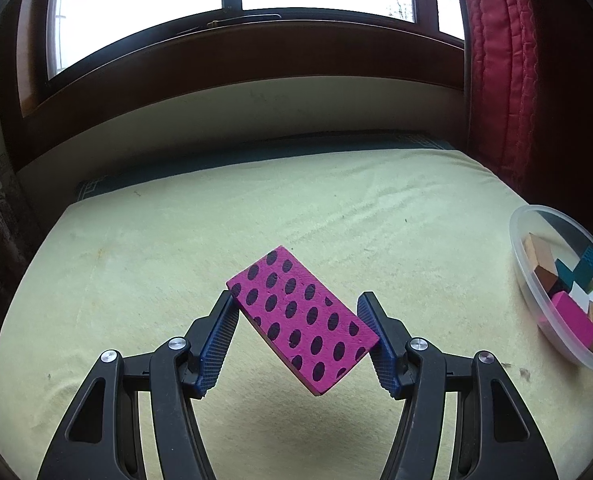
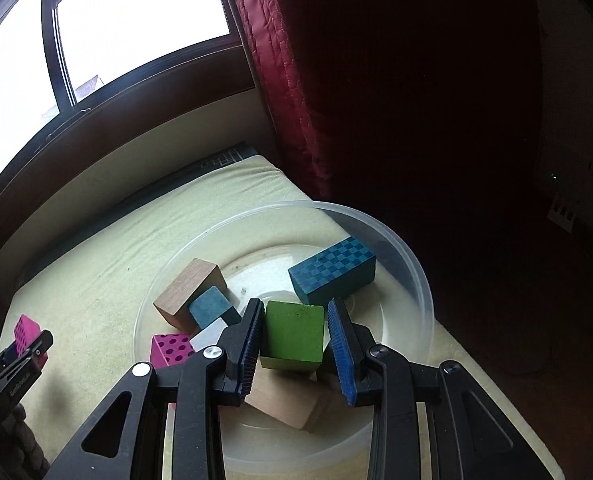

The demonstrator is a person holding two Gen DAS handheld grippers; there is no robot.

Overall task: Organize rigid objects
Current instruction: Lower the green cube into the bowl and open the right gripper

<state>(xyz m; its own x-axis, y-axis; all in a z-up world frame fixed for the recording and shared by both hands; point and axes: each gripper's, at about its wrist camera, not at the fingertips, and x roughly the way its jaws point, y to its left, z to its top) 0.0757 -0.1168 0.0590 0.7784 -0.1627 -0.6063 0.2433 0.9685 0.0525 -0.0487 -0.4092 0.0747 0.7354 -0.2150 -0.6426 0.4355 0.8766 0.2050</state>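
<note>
My left gripper (image 1: 296,304) is shut on a pink block with black dots (image 1: 302,318), held tilted above the pale yellow cloth (image 1: 216,220). A clear plastic bowl (image 1: 536,280) with several blocks stands at the far right. My right gripper (image 2: 296,312) is over that bowl (image 2: 412,276), its jaws around a green block (image 2: 294,330) that rests on a tan wooden block (image 2: 284,404). A small gap shows on the right side, so the jaws look open. The left gripper with its pink block (image 2: 26,332) also shows at the left of the right wrist view.
In the bowl lie a blue checkered block (image 2: 332,270), a brown wooden block (image 2: 188,292), a dark blue cube (image 2: 212,306), a white block (image 2: 210,338) and a pink dotted block (image 2: 168,350). A red curtain (image 1: 504,80) hangs at the right. A window (image 1: 232,8) is behind.
</note>
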